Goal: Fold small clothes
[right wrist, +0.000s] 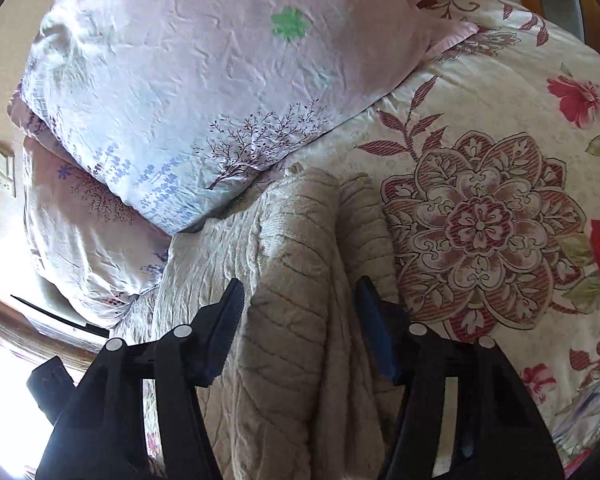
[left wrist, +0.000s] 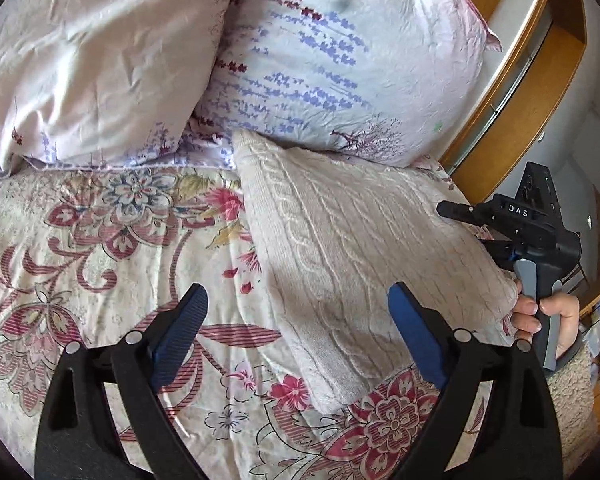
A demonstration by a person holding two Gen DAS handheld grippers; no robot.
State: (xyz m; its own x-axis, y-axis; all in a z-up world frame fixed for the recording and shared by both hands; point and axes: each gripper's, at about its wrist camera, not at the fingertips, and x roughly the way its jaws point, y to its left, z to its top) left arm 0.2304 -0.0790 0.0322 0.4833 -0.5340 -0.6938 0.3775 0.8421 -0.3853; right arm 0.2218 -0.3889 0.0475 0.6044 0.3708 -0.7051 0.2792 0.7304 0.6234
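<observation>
A cream cable-knit sweater [left wrist: 356, 256] lies folded into a long slab on the floral quilt [left wrist: 100, 248] of a bed, its far end touching the lavender-print pillow [left wrist: 340, 60] and its near corner pointing toward the left wrist camera. A second, plainer pink pillow [left wrist: 100, 48] sits beside the first.

The left hand-held gripper [left wrist: 298, 332] hovers above the quilt with its blue pads wide apart and nothing between them; the right pad [left wrist: 414, 340] overlaps the sweater's near edge in view, though contact cannot be judged.

The right hand-held gripper [right wrist: 298, 320] is at the sweater's right edge, seen from the left wrist camera as a black body marked DAS, held by a hand [left wrist: 548, 320] on its grey handle. In its own view the pads [right wrist: 224, 328] stand well apart, with a thick fold of sweater [right wrist: 292, 280] bunched up between them; the knit fills most of the gap but the pads are not closed on it
</observation>
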